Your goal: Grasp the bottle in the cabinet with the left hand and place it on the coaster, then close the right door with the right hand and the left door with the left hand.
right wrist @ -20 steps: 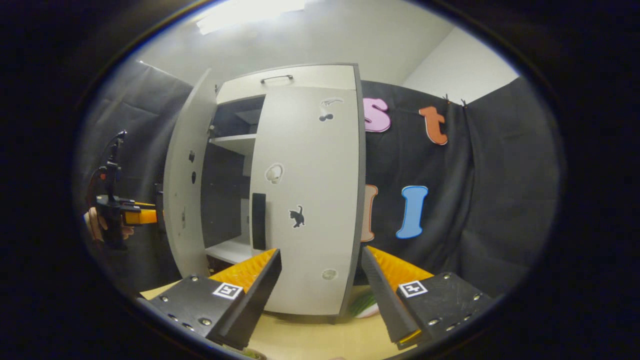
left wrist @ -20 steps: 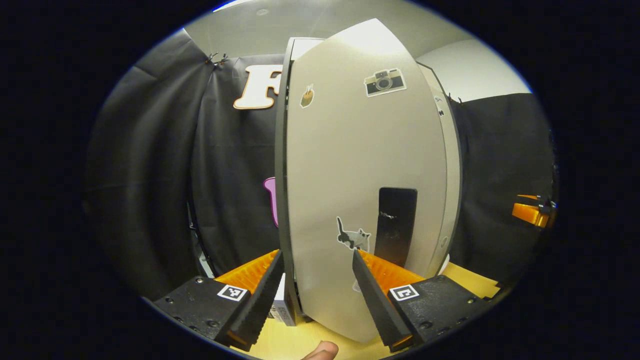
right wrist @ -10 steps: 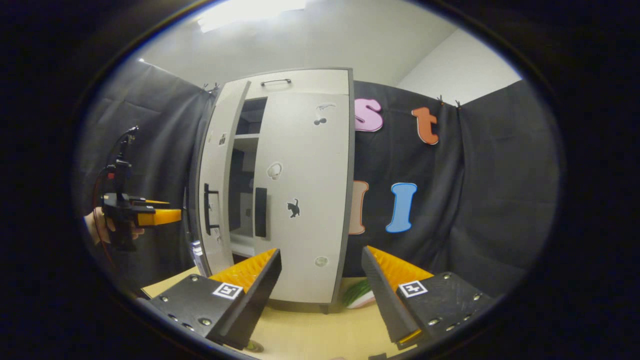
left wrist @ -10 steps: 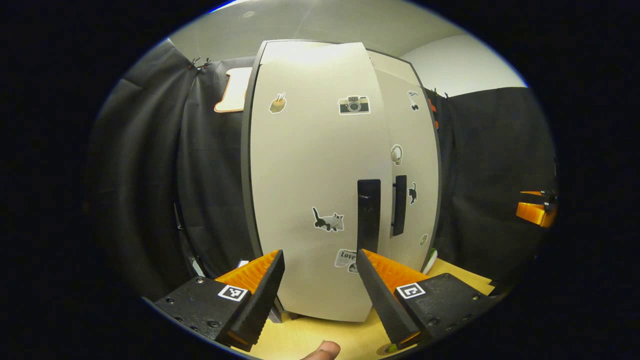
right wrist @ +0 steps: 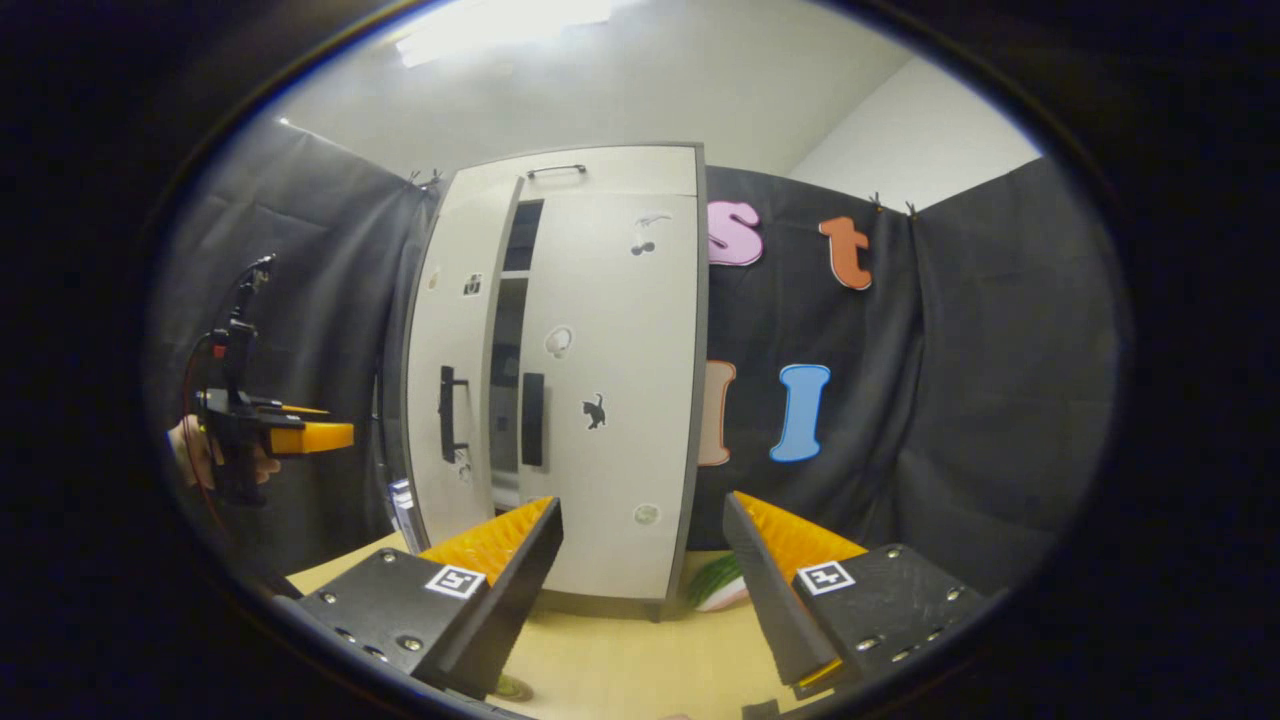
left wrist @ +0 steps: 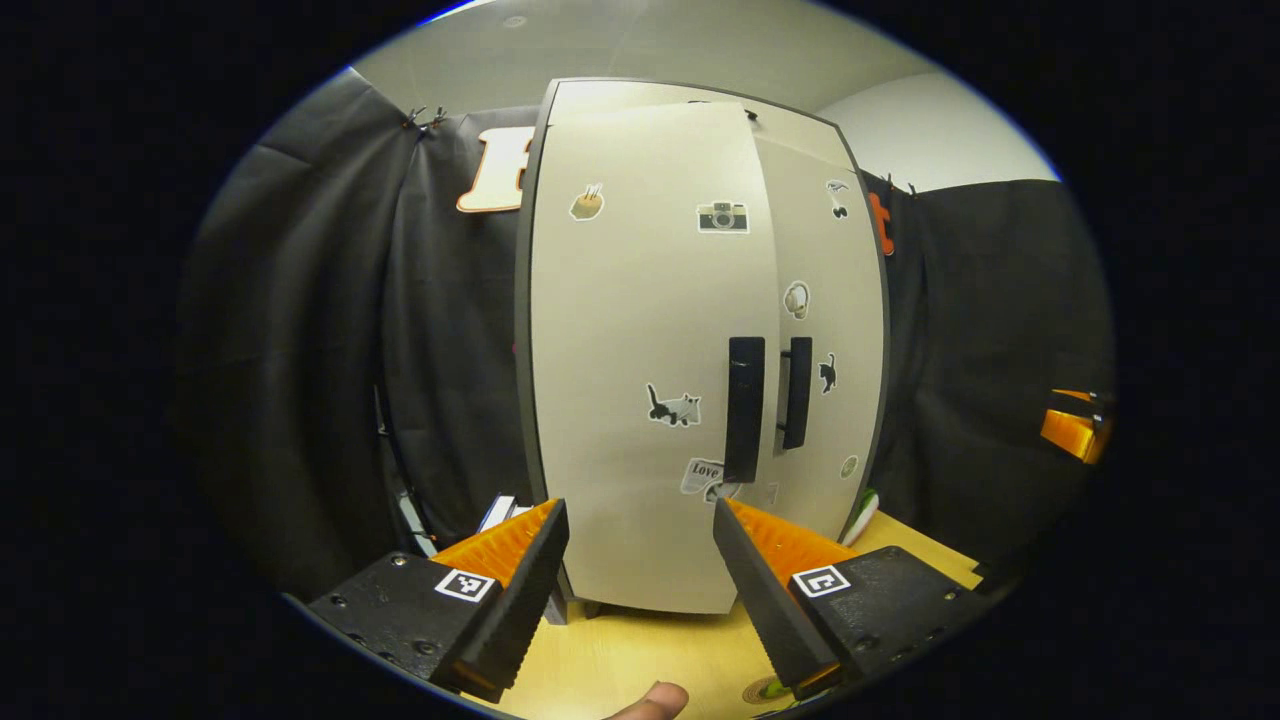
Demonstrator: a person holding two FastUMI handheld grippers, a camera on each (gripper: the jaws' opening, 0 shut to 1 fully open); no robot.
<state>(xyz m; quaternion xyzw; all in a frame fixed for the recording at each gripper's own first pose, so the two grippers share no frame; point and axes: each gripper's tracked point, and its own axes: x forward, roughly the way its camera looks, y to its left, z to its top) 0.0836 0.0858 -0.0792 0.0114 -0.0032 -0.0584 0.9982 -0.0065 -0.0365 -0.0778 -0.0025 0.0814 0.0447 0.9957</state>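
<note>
One cabinet, pale grey with dark edges, upright on a light wooden table. Two doors: left door at the centre of the left gripper view; right door beside it toward 3 o'clock. In the right gripper view a narrow dark gap runs between the two doors, the left one not quite shut. Two black vertical handles, one per door: left handle, right handle, close together. Stickers counted on the left door, four: a cup-like one at 11 o'clock, a camera at 12, a cat near centre, a printed scrap below it. On the right door, four: a small dark mark, a pale round one, a black cat, a small disc low down. Left gripper: two fingers spread wide, nothing between them, held short of the left door. Right gripper: two fingers likewise wide apart and empty, clear of the cabinet. One hand at 9 o'clock in the right gripper view, holding the left gripper. One coaster at 5 o'clock in the left gripper view, partly hidden; whether the bottle stands on it cannot be told. One green-and-white object at the cabinet's right foot.
</note>
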